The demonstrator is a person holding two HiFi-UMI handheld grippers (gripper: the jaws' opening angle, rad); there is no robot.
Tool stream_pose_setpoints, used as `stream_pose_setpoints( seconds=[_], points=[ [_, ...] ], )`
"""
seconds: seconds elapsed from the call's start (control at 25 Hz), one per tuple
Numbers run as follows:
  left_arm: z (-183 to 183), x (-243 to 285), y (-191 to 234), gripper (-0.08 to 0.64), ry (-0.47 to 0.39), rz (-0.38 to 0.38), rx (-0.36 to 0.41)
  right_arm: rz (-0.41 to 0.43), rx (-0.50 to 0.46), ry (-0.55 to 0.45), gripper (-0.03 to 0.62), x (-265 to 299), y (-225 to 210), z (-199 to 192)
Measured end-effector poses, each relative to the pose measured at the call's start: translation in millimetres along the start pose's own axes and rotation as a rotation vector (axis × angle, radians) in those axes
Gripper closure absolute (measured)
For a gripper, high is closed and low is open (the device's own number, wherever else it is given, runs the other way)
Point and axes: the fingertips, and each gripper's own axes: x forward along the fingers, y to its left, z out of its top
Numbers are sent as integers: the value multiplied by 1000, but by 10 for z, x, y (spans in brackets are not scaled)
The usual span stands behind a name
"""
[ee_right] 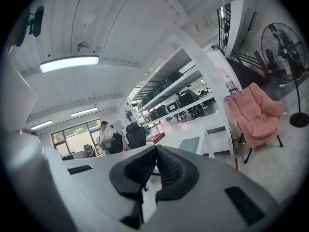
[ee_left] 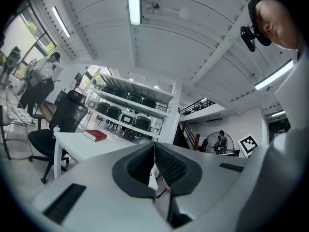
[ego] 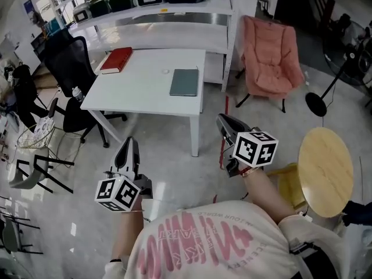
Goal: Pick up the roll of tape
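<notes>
Head view: a rectangular white table [ego: 145,95] with a smooth matte top stands far ahead on a glossy pale floor [ego: 174,167]. A red hardback book [ego: 117,60] lies at its far left corner and a flat grey-green notebook [ego: 184,82] on its right side. Between them, apart from both, lies the roll of tape [ego: 165,71]. It shows only as a small pale ring, too small for any texture or edge to show. A pink padded chair [ego: 270,54] stands right of the table, and a round pale-wood tabletop [ego: 325,170] is near on the right. The left gripper [ego: 129,144] and the right gripper [ego: 222,119], both of grey plastic, point toward the table and are well apart from it.

Left gripper view: the black ribbed pads [ee_left: 169,166] are pressed together with nothing between them. The table and book show at far left, but the tape cannot be made out.

Right gripper view: the pads [ee_right: 171,166] likewise meet on nothing. The gripper body hides most of the tabletop.
</notes>
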Motion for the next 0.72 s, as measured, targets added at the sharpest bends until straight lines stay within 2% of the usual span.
stream_pose_setpoints(
  seconds=[0.2, 0.36, 0.72],
  points=[
    [6, 88, 603, 535, 27, -27, -43, -34, -7, 37, 578, 427, 276, -332],
    [-107, 109, 905, 535, 73, -49, -64, -60, 26, 68, 578, 654, 399, -619],
    [-116, 137, 1383, 535, 101, -69, -97, -84, 8, 68, 578, 1111, 646, -707]
  ],
)
